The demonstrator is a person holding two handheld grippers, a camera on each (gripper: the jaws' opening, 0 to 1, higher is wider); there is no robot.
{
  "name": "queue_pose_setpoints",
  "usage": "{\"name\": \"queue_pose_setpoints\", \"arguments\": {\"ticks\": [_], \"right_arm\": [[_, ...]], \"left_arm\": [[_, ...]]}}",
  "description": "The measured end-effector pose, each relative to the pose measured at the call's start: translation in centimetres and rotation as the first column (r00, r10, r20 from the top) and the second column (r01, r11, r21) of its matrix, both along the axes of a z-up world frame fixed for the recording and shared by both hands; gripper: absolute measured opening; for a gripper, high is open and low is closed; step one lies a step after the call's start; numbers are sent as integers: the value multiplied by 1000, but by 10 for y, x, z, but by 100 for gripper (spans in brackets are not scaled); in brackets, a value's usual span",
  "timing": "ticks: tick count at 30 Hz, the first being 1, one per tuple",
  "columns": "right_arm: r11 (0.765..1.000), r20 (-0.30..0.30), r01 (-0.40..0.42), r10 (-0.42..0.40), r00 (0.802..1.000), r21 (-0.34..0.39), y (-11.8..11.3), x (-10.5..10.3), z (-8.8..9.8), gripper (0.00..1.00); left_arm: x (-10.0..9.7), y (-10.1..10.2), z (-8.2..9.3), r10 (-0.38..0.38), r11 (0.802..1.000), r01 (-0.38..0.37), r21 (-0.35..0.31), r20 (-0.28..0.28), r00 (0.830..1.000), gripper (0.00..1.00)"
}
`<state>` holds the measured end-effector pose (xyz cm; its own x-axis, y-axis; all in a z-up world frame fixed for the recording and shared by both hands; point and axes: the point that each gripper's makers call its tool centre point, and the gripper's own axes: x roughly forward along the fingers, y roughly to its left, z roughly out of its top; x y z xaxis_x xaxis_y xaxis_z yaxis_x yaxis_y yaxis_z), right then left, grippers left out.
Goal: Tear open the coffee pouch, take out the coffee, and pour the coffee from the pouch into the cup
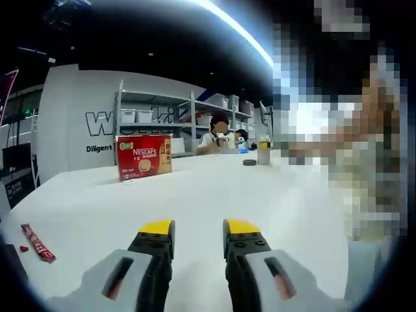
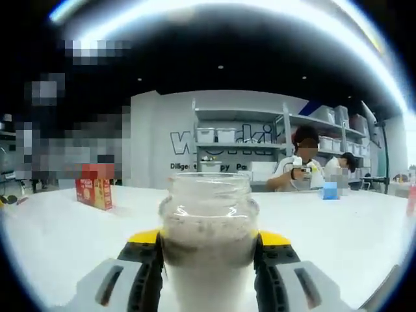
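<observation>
Right gripper (image 2: pixel 208 250) clamping a glass jar (image 2: pixel 207 227) between its 2 jaws, left gripper (image 1: pixel 198 237) hovering open and empty, red coffee stick (image 1: pixel 38 242) lying on the table (image 1: pixel 214 188) well left of its jaws

red Nescafé box (image 1: pixel 143 156) | red coffee stick (image 1: pixel 38 242) | clear jar (image 2: pixel 207 237), whitish fill | white table (image 1: pixel 214 195)

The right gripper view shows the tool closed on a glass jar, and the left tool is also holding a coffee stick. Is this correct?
Not entirely. The right tool is indeed closed on the glass jar. But in the left gripper view the left tool is open and holds nothing; the coffee stick lies on the white table, off to the left.
</observation>
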<state>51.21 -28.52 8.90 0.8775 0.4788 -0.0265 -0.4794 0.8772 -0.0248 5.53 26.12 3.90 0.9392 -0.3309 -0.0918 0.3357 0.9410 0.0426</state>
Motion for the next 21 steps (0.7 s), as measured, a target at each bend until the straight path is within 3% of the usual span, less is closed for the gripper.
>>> {"name": "queue_pose_setpoints", "arguments": {"ticks": [6, 9, 11, 14, 16, 21], "right_arm": [[1000, 49, 18, -19, 999, 4, 2, -9, 12, 70], [999, 72, 18, -21, 997, 33, 7, -25, 21, 72], [999, 118, 22, -26, 993, 36, 12, -46, 28, 76], [999, 128, 20, -23, 991, 28, 24, -85, 27, 75], [999, 117, 44, -46, 992, 14, 24, -107, 23, 76], [991, 92, 113, -119, 989, 70, 13, -153, 15, 76]], "left_arm": [[0, 0, 0, -1, 1000, 1, -2, 3, 1000, 32], [-1, 1, 1, -1, 1000, 1, -4, 7, 1000, 32], [-1, 1, 3, 1, 1000, 0, -9, 12, 1000, 32], [-1, 3, 6, 8, 1000, -7, -16, 25, 1000, 33], [-1, 4, 8, 9, 1000, -9, -21, 32, 999, 33], [-1, 4, 9, 7, 1000, -6, -27, 38, 999, 34]]}}
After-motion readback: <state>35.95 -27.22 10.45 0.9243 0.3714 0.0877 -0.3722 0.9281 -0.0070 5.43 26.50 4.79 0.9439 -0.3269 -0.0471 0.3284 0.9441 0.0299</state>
